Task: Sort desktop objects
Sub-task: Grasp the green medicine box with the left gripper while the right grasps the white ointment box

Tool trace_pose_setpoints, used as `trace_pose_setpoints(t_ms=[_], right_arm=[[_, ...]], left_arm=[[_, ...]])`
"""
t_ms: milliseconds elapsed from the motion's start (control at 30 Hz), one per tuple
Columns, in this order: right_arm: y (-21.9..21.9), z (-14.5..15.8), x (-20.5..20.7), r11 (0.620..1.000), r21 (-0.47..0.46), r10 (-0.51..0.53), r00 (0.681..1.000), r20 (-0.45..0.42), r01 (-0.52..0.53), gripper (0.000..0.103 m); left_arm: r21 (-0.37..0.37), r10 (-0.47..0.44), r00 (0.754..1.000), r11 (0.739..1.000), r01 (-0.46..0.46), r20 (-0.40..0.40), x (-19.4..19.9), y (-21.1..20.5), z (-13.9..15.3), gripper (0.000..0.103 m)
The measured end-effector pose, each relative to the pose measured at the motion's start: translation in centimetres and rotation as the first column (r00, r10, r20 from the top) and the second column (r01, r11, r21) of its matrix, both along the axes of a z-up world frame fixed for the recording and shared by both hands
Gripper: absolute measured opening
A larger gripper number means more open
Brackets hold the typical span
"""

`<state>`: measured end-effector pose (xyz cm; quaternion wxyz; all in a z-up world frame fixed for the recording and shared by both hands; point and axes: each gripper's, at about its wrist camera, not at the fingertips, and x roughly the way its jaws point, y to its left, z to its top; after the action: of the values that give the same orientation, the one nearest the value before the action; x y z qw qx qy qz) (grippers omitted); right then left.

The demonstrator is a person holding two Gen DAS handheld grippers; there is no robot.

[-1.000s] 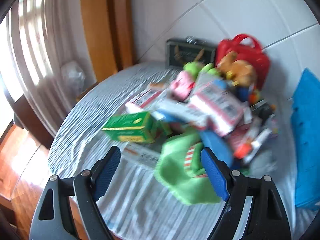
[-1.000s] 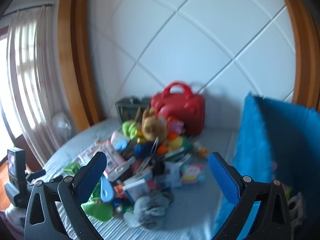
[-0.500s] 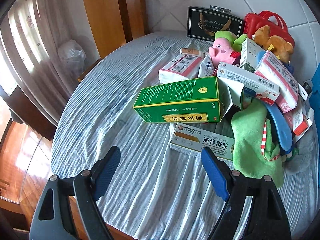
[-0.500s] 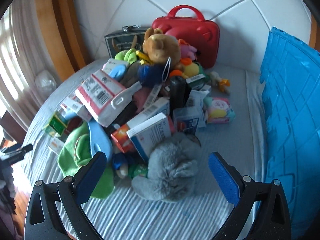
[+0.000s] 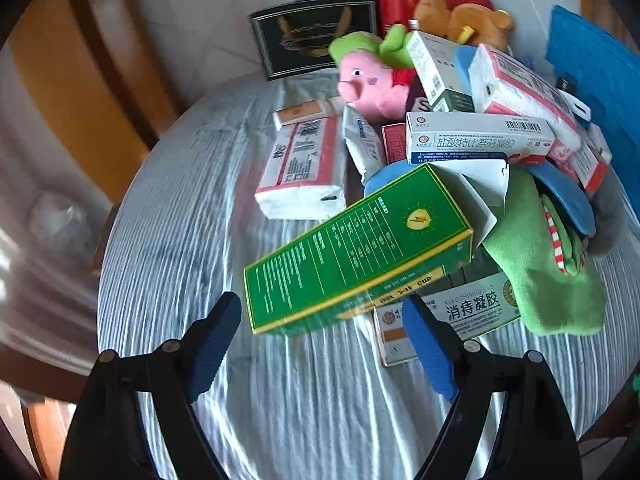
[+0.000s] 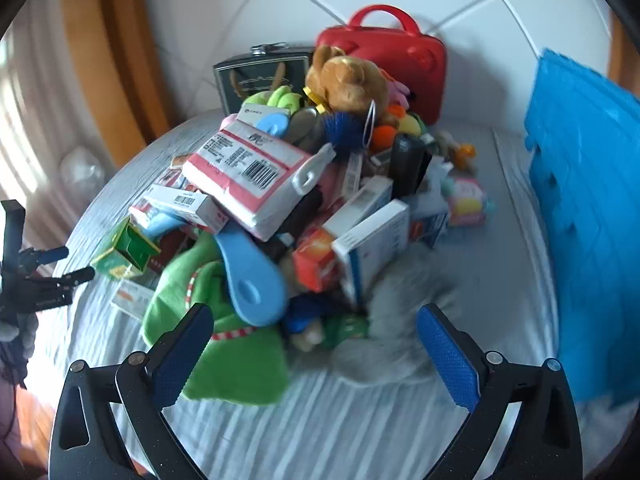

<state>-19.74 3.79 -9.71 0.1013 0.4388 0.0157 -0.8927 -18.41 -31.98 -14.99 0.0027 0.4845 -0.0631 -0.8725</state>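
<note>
Both grippers gape wide, holding nothing. The left gripper (image 5: 320,340) has the green box (image 5: 356,252) at twelve o'clock, near its tips; the right gripper (image 6: 314,348) faces the heap, grey plush (image 6: 396,328) between its fingers.

Both grippers lower and nearer the heap; green box (image 5: 356,252) closer.

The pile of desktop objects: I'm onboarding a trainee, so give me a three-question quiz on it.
1. True or false: the left gripper is shut on the green box.
2. Which leans against the wall behind the pile: A) red case, B) blue bucket, C) laptop?
3. Fill in: the pink plush pig lies ___ the black tin.

Key: 1 false, it is open; 2 A; 3 in front of.
</note>
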Motion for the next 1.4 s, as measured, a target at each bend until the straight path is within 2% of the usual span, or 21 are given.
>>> trace_pose_setpoints(t_ms=[100, 133, 200, 233, 267, 333, 400, 533, 567, 600, 667, 733, 867, 967, 1033, 1133, 1233, 1300, 1367, 1400], right_arm=[[-3.4, -1.8, 1.3, 0.990, -0.022, -0.136, 0.989, 0.055, 0.138, 0.103], [-4.3, -2.1, 1.8, 0.984, -0.041, -0.171, 0.982, 0.073, 0.175, 0.103], [-6.3, -2.8, 3.0, 0.968, -0.081, -0.227, 0.966, 0.121, 0.238, 0.103], [-7.1, -3.1, 3.5, 0.962, -0.085, -0.248, 0.959, 0.138, 0.261, 0.103], [-7.8, -3.3, 3.9, 0.955, -0.084, -0.269, 0.951, 0.152, 0.283, 0.103], [-9.3, -3.9, 4.8, 0.937, -0.065, -0.326, 0.928, 0.179, 0.342, 0.103], [-10.2, -4.6, 5.2, 0.921, -0.050, -0.369, 0.907, 0.205, 0.386, 0.103], [-12.0, -6.1, 5.7, 0.882, -0.060, -0.439, 0.860, 0.259, 0.468, 0.103], [-12.4, -6.4, 5.6, 0.877, -0.063, -0.445, 0.854, 0.269, 0.477, 0.103], [-13.3, -7.0, 5.4, 0.876, -0.063, -0.444, 0.850, 0.284, 0.479, 0.103], [-14.8, -7.6, 4.5, 0.881, -0.055, -0.433, 0.847, 0.309, 0.471, 0.103], [-16.7, -8.6, 3.3, 0.884, -0.060, -0.418, 0.841, 0.343, 0.464, 0.103], [-19.2, -10.0, 0.0, 0.866, -0.059, -0.443, 0.816, 0.371, 0.497, 0.103], [-19.7, -11.0, -2.2, 0.834, -0.021, -0.505, 0.777, 0.375, 0.552, 0.103], [-19.5, -12.5, -3.4, 0.803, 0.009, -0.542, 0.725, 0.424, 0.595, 0.103], [-19.4, -13.1, -4.6, 0.780, -0.017, -0.560, 0.710, 0.426, 0.625, 0.103], [-19.8, -13.4, -5.5, 0.798, -0.005, -0.541, 0.719, 0.436, 0.603, 0.103], [-20.1, -14.0, -5.6, 0.816, -0.016, -0.507, 0.729, 0.459, 0.578, 0.103], [-21.6, -13.8, -5.5, 0.871, 0.062, -0.465, 0.774, 0.429, 0.488, 0.092], [-22.2, -13.4, -5.0, 0.890, 0.078, -0.438, 0.794, 0.421, 0.450, 0.073]], left_arm=[[0.019, -0.181, 0.983, 0.983, 0.181, 0.022, -1.7, -1.5, -0.9, 0.083], [0.031, -0.255, 0.966, 0.967, 0.254, 0.036, -2.4, -2.0, -1.3, 0.083], [0.050, -0.335, 0.941, 0.942, 0.332, 0.053, -3.3, -2.3, -1.9, 0.083], [0.077, -0.388, 0.919, 0.921, 0.383, 0.065, -3.9, -2.3, -2.3, 0.083], [0.095, -0.424, 0.903, 0.904, 0.416, 0.073, -4.4, -2.1, -2.6, 0.083], [0.075, -0.473, 0.879, 0.880, 0.469, 0.060, -5.0, -1.3, -3.2, 0.090], [0.077, -0.502, 0.862, 0.864, 0.497, 0.070, -5.7, -0.8, -4.0, 0.090], [0.120, -0.433, 0.899, 0.898, 0.424, 0.062, -5.8, -2.0, -4.1, 0.080], [0.124, -0.404, 0.913, 0.910, 0.395, 0.060, -5.4, -2.8, -4.0, 0.071], [0.118, -0.356, 0.932, 0.930, 0.347, 0.069, -5.1, -4.2, -3.9, 0.069], [0.145, -0.284, 0.955, 0.952, 0.271, 0.085, -4.4, -7.1, -3.7, 0.064], [0.146, -0.226, 0.967, 0.967, 0.208, 0.120, -4.0, -9.3, -4.0, 0.061], [0.166, -0.207, 0.963, 0.970, 0.179, 0.172, -4.1, -11.2, -5.6, 0.061], [0.192, -0.189, 0.970, 0.969, 0.158, 0.154, -4.4, -11.1, -6.0, 0.061], [0.212, -0.170, 0.975, 0.968, 0.138, 0.142, -4.8, -11.2, -5.7, 0.061], [0.250, -0.156, 0.980, 0.960, 0.123, 0.120, -6.1, -11.1, -5.1, 0.061], [0.231, -0.160, 0.980, 0.964, 0.130, 0.119, -7.2, -10.7, -5.2, 0.061], [0.219, -0.179, 0.975, 0.964, 0.148, 0.130, -7.3, -10.5, -5.4, 0.054], [0.214, -0.203, 0.968, 0.962, 0.169, 0.147, -6.5, -10.4, -5.4, 0.053], [0.226, -0.222, 0.962, 0.957, 0.184, 0.158, -5.8, -10.6, -5.2, 0.053]])
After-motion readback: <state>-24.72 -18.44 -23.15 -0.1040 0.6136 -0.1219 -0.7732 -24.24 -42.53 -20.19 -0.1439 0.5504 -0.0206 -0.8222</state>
